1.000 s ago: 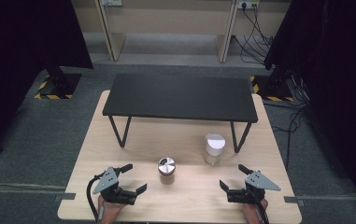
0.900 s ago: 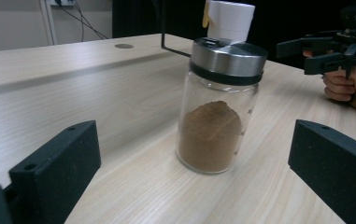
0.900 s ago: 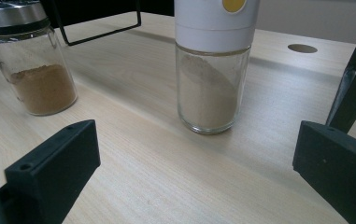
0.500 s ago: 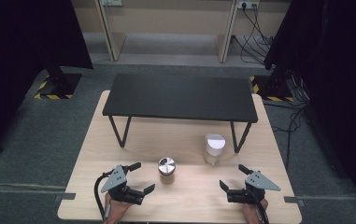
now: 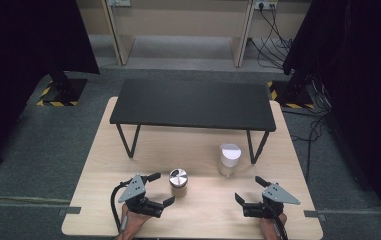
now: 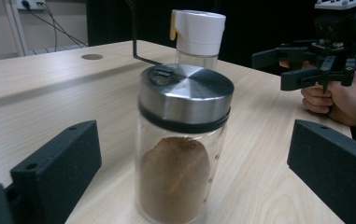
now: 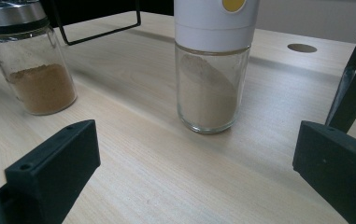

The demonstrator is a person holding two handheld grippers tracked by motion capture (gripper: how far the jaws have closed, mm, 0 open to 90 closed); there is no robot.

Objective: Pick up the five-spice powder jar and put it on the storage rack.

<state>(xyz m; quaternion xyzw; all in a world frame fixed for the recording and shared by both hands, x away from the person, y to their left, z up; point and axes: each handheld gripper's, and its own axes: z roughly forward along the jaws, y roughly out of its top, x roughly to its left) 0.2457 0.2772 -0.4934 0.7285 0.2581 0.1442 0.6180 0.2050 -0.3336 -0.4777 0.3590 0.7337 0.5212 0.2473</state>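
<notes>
A glass jar with a steel lid [image 5: 178, 182] [image 6: 183, 144] [image 7: 31, 60] holds brown powder and stands on the wooden table. My left gripper [image 5: 160, 189] [image 6: 194, 186] is open, its jaws on either side of the jar, not touching it. A white-capped glass jar [image 5: 229, 159] [image 7: 213, 65] [image 6: 197, 35] with pale powder stands to the right of it. My right gripper [image 5: 250, 190] [image 7: 199, 182] is open, a short way in front of that jar, with nothing between its jaws.
A black low shelf [image 5: 193, 104] on thin metal legs spans the far half of the wooden table [image 5: 198, 215]. One leg [image 7: 353, 79] stands just right of the white-capped jar. Cables lie on the floor at the back right.
My left gripper has moved right and forward up to the steel-lidded jar, so its open jaws now flank it. The right gripper and both jars have stayed put.
</notes>
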